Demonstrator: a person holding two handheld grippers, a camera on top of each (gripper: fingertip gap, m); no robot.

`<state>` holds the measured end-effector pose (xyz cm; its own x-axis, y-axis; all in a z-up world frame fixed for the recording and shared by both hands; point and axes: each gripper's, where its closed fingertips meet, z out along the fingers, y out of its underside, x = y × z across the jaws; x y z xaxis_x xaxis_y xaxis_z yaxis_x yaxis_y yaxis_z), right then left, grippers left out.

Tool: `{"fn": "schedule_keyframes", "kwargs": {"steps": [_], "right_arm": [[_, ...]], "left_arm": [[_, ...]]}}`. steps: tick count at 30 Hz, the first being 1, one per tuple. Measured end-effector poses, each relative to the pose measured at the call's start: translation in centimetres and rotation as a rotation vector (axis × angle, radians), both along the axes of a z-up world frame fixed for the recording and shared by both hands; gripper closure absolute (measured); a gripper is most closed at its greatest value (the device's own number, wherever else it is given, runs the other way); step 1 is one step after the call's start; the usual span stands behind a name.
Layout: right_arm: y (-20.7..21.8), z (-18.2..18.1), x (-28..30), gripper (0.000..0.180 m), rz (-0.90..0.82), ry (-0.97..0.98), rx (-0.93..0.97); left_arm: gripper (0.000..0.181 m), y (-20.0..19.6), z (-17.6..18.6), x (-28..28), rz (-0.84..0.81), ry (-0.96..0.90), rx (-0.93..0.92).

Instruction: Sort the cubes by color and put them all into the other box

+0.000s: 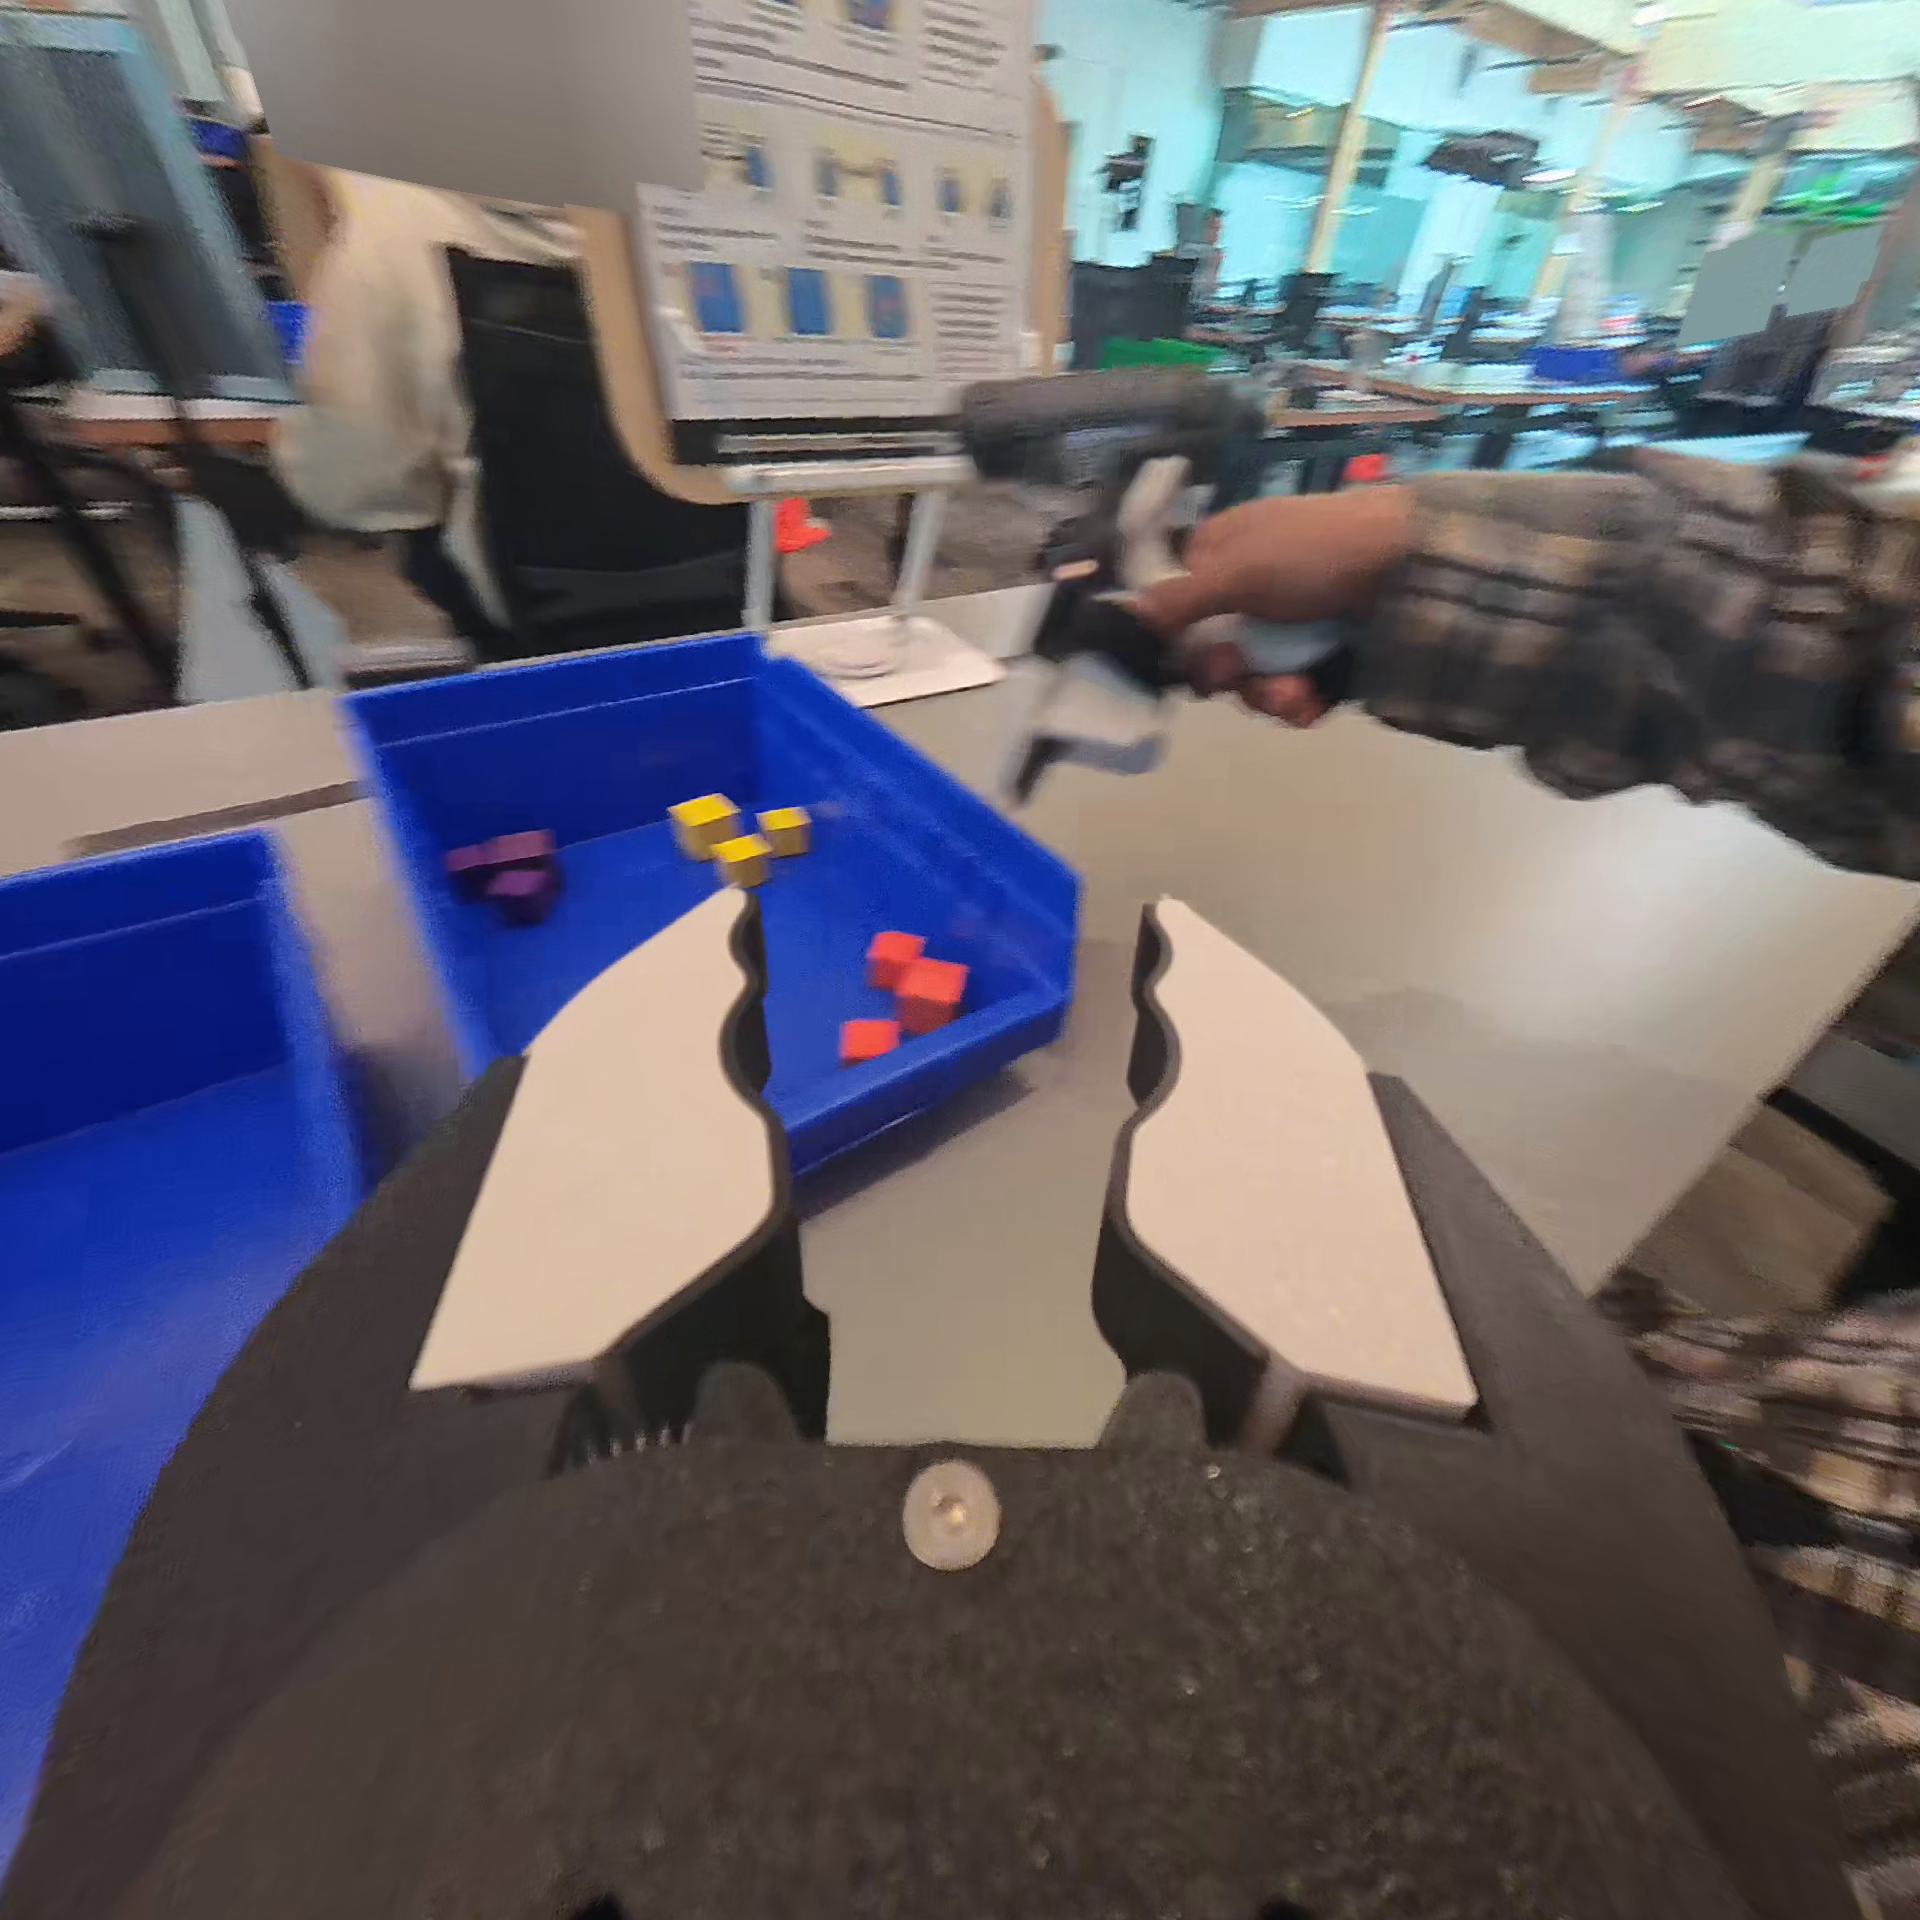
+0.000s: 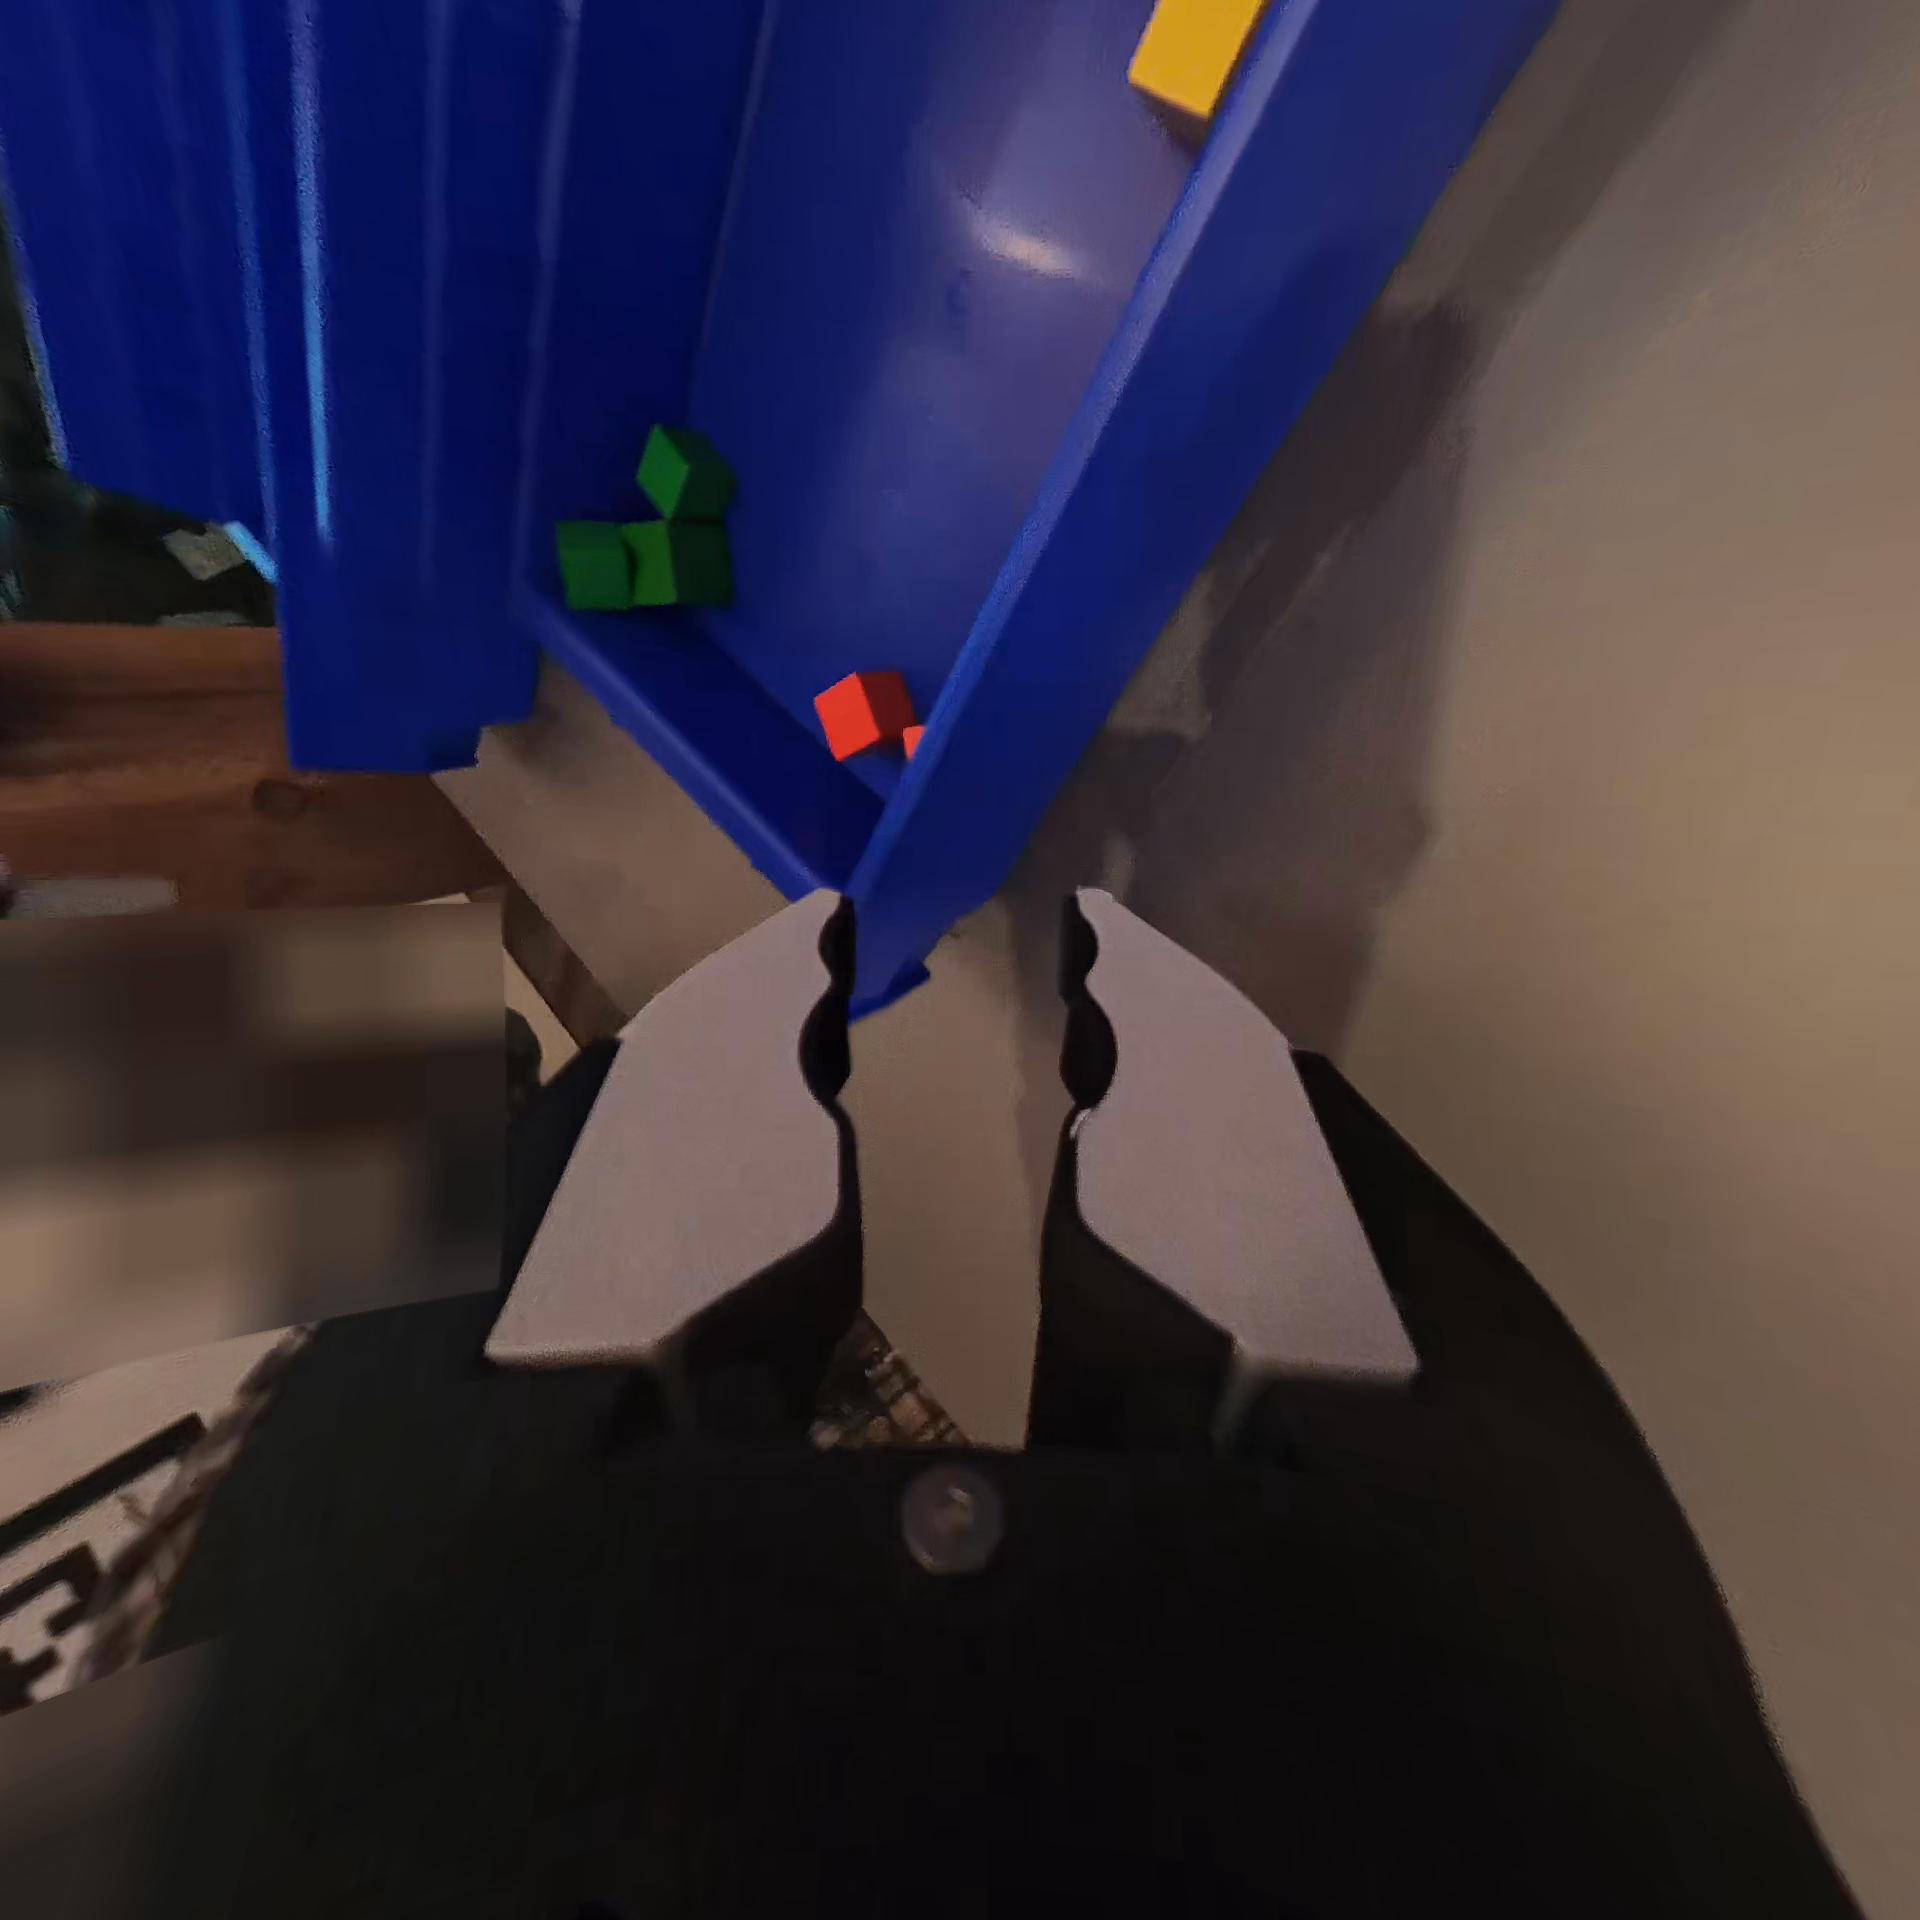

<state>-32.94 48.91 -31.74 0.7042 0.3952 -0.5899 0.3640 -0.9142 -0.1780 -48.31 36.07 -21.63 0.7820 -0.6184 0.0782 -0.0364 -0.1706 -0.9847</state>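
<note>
Much is blurred or cut off. In the left wrist view the near box (image 1: 125,1091) runs off the left edge, so its contents cannot be judged, and the left gripper's (image 1: 945,920) left finger hides part of the far box's (image 1: 935,862) floor. In the right wrist view the yellow cube (image 2: 1184,52) is cropped by the top edge, and a second red cube (image 2: 912,742) peeks out only as a sliver behind the box wall.

The cubes are small, matt and plain-coloured, grouped by colour in the far box. In the left wrist view, from left to right: purple cubes (image 1: 509,873) in a dark cluster, yellow cubes (image 1: 738,831) toward the back, red cubes (image 1: 914,992) toward the front right corner. In the right wrist view, green cubes (image 2: 649,540) sit in one corner and a red cube (image 2: 862,712) in the next.

The left gripper hangs above the table (image 1: 1403,935) with its jaws wide apart and nothing between them; the cubes lie ahead and to its left. The right gripper (image 1: 1039,774), held by a hand (image 1: 1278,582) right of the far box, also has its jaws parted and empty, its tips just at that box's corner (image 2: 883,935).
</note>
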Motion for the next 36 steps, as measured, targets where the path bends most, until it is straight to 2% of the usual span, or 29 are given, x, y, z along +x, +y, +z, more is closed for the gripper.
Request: {"fn": "schedule_keyframes", "kwargs": {"steps": [4, 7, 11, 18, 24, 25, 27, 30, 36], "right_arm": [[-1.9, 2.4, 4.2, 0.142, 0.03, 0.183, 0.164], [-4.1, 2.5, 7.6, 0.143, 0.008, 0.296, 0.224], [-7.4, 0.8, 10.9, 0.149, -0.028, 0.408, 0.235], [-10.3, -3.0, 13.9, 0.152, -0.054, 0.439, 0.177], [-10.9, -2.4, 14.5, 0.155, -0.075, 0.54, 0.126], [-10.9, -2.2, 14.6, 0.155, -0.079, 0.545, 0.133], [-10.9, -1.9, 14.7, 0.155, -0.079, 0.555, 0.139], [-11.0, -1.4, 14.5, 0.157, -0.081, 0.58, 0.136], [-11.2, -1.4, 14.3, 0.159, -0.07, 0.586, 0.13]], "left_arm": [[0.099, 1.5, -1.4, -6.1, 0.209, 0.113, -0.095], [0.087, 2.1, -3.1, -9.1, 0.321, 0.205, -0.183], [0.08, 1.9, -6.0, -10.3, 0.397, 0.276, -0.23], [0.077, 2.0, -11.5, -11.9, 0.488, 0.302, -0.309], [0.103, 2.8, -13.2, -12.4, 0.501, 0.255, -0.347], [0.117, 2.8, -13.1, -12.3, 0.495, 0.263, -0.329], [0.166, 2.8, -12.7, -11.9, 0.46, 0.266, -0.301], [0.175, 3.0, -12.8, -12.6, 0.515, 0.297, -0.309], [0.177, 3.4, -12.1, -13.8, 0.58, 0.31, -0.268]]}}
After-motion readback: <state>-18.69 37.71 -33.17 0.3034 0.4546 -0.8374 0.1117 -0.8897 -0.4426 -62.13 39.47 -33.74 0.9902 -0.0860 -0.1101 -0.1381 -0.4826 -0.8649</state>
